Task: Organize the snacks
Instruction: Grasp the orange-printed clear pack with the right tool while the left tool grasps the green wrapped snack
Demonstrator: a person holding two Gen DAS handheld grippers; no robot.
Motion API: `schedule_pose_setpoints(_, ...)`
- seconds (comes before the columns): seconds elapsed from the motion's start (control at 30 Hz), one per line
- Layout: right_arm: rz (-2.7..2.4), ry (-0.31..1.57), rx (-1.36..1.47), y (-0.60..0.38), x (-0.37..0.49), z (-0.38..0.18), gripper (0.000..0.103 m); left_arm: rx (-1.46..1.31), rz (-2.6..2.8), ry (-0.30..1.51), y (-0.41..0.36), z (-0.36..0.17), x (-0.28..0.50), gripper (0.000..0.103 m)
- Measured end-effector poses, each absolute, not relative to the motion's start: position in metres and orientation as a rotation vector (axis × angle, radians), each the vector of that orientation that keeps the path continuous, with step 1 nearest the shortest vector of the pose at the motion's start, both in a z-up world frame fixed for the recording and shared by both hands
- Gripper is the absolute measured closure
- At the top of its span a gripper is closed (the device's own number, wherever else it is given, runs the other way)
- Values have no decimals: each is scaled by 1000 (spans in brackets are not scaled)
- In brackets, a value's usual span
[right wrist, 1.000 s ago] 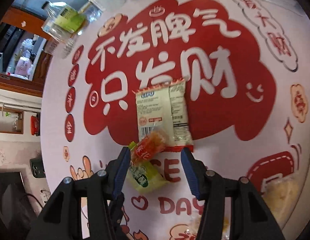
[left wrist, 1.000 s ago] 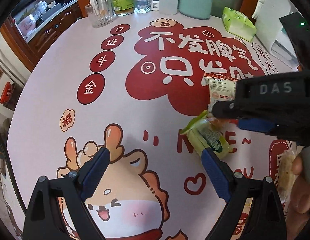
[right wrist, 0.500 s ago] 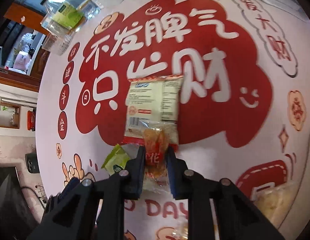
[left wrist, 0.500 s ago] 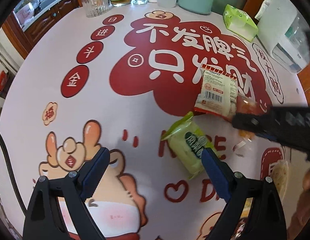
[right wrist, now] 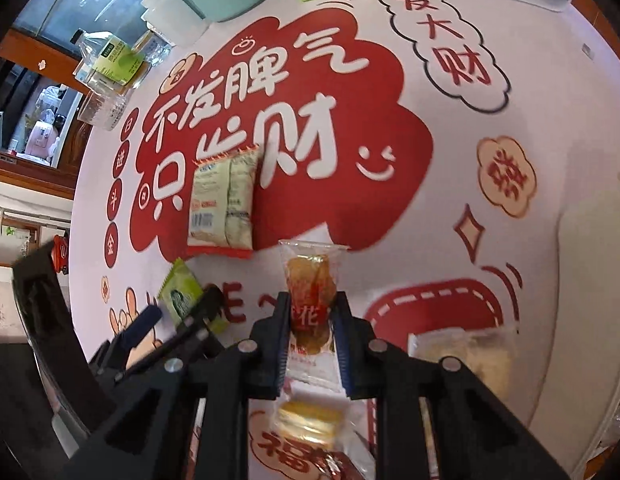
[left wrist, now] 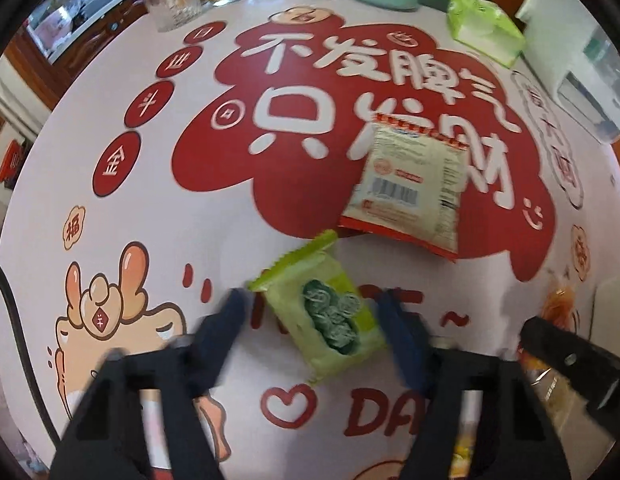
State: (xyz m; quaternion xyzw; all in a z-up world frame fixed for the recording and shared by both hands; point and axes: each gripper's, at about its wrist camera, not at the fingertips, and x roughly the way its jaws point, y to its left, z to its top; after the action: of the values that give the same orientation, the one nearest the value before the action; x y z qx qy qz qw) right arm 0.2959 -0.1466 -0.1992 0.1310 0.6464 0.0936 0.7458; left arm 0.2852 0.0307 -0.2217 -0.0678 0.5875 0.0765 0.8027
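On the round table (left wrist: 214, 216) with its red-and-white cartoon cover, the left tongs (left wrist: 310, 312) straddle a flat green foil snack packet (left wrist: 330, 312) lying near the table's middle; their jaws have just been closing around it, blurred, and whether the pads press it yet I cannot tell. Just beyond it lies a cream plastic snack bag with red edges (left wrist: 410, 188). To the right, the right tongs (right wrist: 312, 312) are clamped on a clear wrapper holding an orange sweet (right wrist: 310, 280), lifted toward the table's right edge.
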Motion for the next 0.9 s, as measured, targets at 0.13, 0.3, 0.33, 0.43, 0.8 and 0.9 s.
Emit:
schedule_pose_setpoints(0.13, 220, 1406, 256, -148, 282, -198, 82, -131, 139, 1268, 23, -220, 277, 68)
schedule_pose_setpoints(0.3, 251, 1397, 221, -145, 262, -196, 82, -109, 109, 1286, 17, -217, 254, 68)
schedule_pose_setpoints(0.33, 257, 1395, 215, -145, 259, -195, 82, -105, 98, 1288, 15, -216, 246, 68)
schedule_pose_setpoints(0.43, 274, 1379, 188, -146, 243, -189, 82, -63, 65, 1282, 7, -207, 221, 68)
schedule_pose_setpoints(0.8, 350, 1246, 114, -183, 153, -132, 82, 72, -139, 1197, -63, -132, 141, 68)
schedule_pose_setpoints(0.9, 346, 1191, 103, -206, 131, -109, 82, 109, -210, 1142, -102, -106, 130, 68)
